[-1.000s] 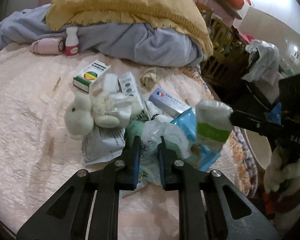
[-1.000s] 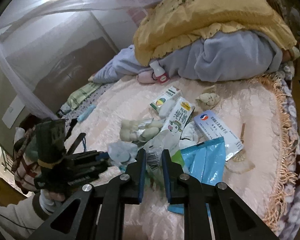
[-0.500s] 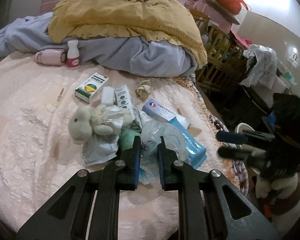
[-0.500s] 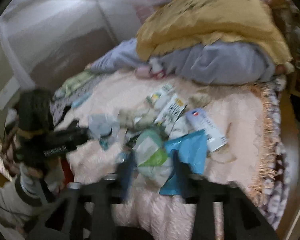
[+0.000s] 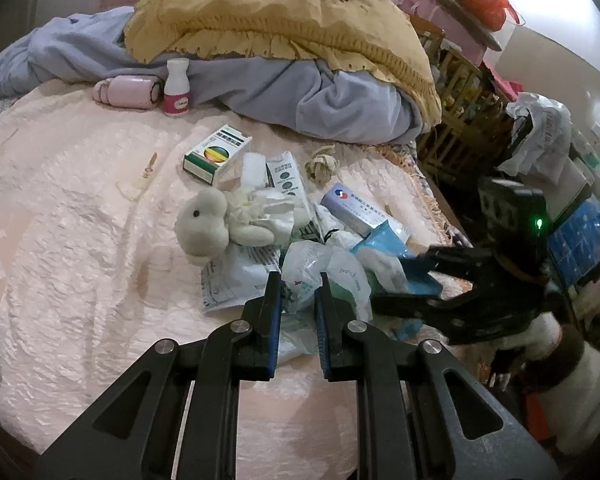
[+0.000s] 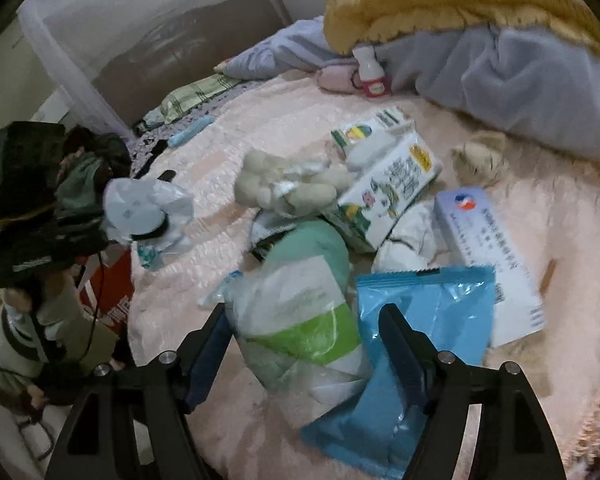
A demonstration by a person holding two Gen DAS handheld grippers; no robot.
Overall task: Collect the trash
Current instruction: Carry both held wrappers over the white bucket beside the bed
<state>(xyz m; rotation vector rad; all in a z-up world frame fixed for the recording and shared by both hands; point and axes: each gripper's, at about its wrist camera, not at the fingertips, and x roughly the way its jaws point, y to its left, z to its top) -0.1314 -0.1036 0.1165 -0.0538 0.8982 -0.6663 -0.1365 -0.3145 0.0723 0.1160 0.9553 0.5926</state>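
The left tongs (image 5: 297,280) are squeezed tight on a thin clear plastic bag (image 5: 332,276). The bag puffs up in front of them, over the pink bed cover (image 5: 60,240). In the right wrist view the same bag hangs from the left tongs at the far left, near the edge of the bed.

The right tongs (image 6: 304,316) are held apart and grip nothing. A see-through pack with a green stripe (image 6: 300,320) lies on the bed between the two arms. I cannot tell if the arms touch it. A blue foil wrapper (image 6: 432,304) lies just beside it, and the right arm of the tongs sits over it.

The rest of the trash is in a pile in the middle of the bed. There is a small white stuffed toy (image 5: 208,224), a milk carton (image 6: 392,192) with a cartoon cow, a box with a rainbow circle (image 5: 218,156), a long white and blue box (image 6: 488,248) and a crumpled paper ball (image 6: 480,156). A printed paper sheet (image 5: 232,280) lies under the toy.

Farther back, a small white bottle with a pink label (image 5: 177,88) stands next to a pink roll (image 5: 126,92). Behind them is a heap of grey and yellow blankets (image 5: 280,32).
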